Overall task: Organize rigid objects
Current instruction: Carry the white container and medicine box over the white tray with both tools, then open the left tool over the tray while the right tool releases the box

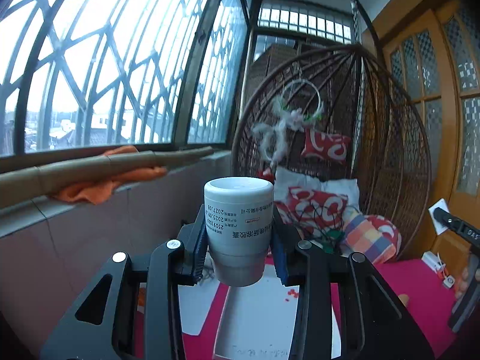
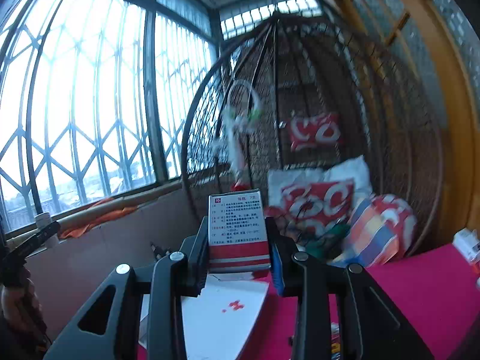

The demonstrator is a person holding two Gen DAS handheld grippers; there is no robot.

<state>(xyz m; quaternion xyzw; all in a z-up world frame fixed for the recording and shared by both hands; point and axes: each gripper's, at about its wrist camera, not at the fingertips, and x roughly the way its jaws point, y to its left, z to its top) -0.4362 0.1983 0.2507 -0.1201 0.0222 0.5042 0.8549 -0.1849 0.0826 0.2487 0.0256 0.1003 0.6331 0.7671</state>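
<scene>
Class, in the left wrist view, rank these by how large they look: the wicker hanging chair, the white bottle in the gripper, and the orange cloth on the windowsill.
1. wicker hanging chair, clearly largest.
2 and 3. white bottle and orange cloth look about alike; the bottle is far nearer the camera, so no ranking.

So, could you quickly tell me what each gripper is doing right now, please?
Left gripper: closed on a white bottle, held upside down.
Right gripper: closed on a red-and-white box.
</scene>
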